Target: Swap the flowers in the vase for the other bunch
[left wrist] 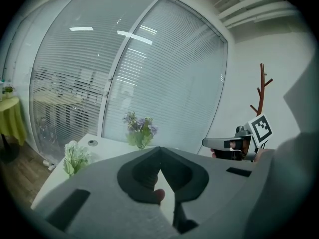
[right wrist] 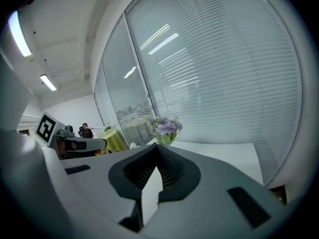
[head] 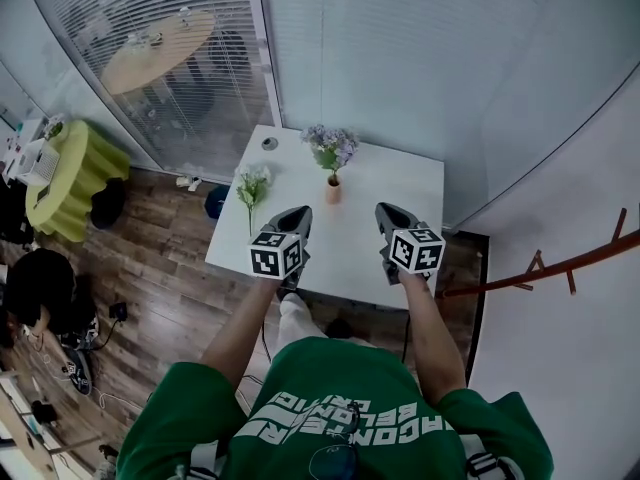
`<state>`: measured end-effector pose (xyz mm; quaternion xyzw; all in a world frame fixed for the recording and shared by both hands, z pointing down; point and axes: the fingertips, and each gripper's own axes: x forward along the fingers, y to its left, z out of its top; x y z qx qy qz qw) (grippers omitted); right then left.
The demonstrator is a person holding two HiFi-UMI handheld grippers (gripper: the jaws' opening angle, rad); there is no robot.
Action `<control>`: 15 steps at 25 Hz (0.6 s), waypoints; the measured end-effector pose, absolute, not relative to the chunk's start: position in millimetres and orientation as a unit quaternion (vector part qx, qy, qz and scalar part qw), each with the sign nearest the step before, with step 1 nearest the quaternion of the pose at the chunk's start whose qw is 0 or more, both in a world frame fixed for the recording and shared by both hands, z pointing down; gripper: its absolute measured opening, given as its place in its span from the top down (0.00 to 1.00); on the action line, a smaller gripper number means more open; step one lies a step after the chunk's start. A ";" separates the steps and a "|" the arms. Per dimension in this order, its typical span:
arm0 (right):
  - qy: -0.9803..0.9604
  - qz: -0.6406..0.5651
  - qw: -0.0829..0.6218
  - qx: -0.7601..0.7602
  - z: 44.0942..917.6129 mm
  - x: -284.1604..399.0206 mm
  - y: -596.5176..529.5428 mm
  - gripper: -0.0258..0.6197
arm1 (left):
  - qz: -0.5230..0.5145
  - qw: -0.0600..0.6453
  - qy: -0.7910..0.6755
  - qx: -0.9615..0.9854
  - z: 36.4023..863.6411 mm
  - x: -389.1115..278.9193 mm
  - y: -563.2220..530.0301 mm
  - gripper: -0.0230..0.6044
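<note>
The glass wall (head: pixel 400 58) with its blinds is closing off the corner behind the work area, and the wooden floor (head: pixel 170 288) is running beneath it. The white counter (head: pixel 400 183) is standing against that wall, directly ahead of the person (head: pixel 340 408) in the green shirt. A yellow-green round table (head: pixel 75 173) is standing well apart at the left, and a brown coat stand (head: pixel 560 266) is showing at the right.

The person is holding 2 tools above the near edge of the counter, 1 in each hand, both pointing toward the wall and slightly downward. The left tool (head: pixel 298 213) is clenched: its jaws are meeting at the tips with nothing between them. The right tool (head: pixel 385 211) is clenched in the same way and is carrying nothing.

The purple bunch (head: pixel 330 148) is standing upright in the vase (head: pixel 333 190). The vase is sitting near the middle of the counter, beyond the tips of the 2 tools and roughly between them. The white bunch (head: pixel 253 188) is resting on the left part of the counter, near the left tool and apart from the vase, with its stem pointing toward the near edge. 1 small round disc (head: pixel 269 144) is resting near the far left corner.
</note>
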<state>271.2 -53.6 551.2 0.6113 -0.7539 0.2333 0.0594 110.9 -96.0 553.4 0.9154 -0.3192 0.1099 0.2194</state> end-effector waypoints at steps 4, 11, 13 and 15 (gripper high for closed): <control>-0.760 0.227 0.062 0.606 548.9 273.7 -42.4 0.94 | 0.108 0.215 -0.325 0.914 553.0 112.4 -88.2 0.96; -0.766 0.219 0.063 0.601 542.9 274.3 -34.4 0.94 | 0.108 0.217 -0.331 0.912 555.1 111.2 -80.4 0.96; -0.767 0.218 0.063 0.600 543.3 274.8 -33.4 0.94 | 0.108 0.217 -0.334 0.911 556.0 110.5 -79.0 0.96; -0.768 0.216 0.065 0.600 543.6 275.2 -32.8 0.94 | 0.108 0.217 -0.335 0.911 556.2 109.6 -78.1 0.96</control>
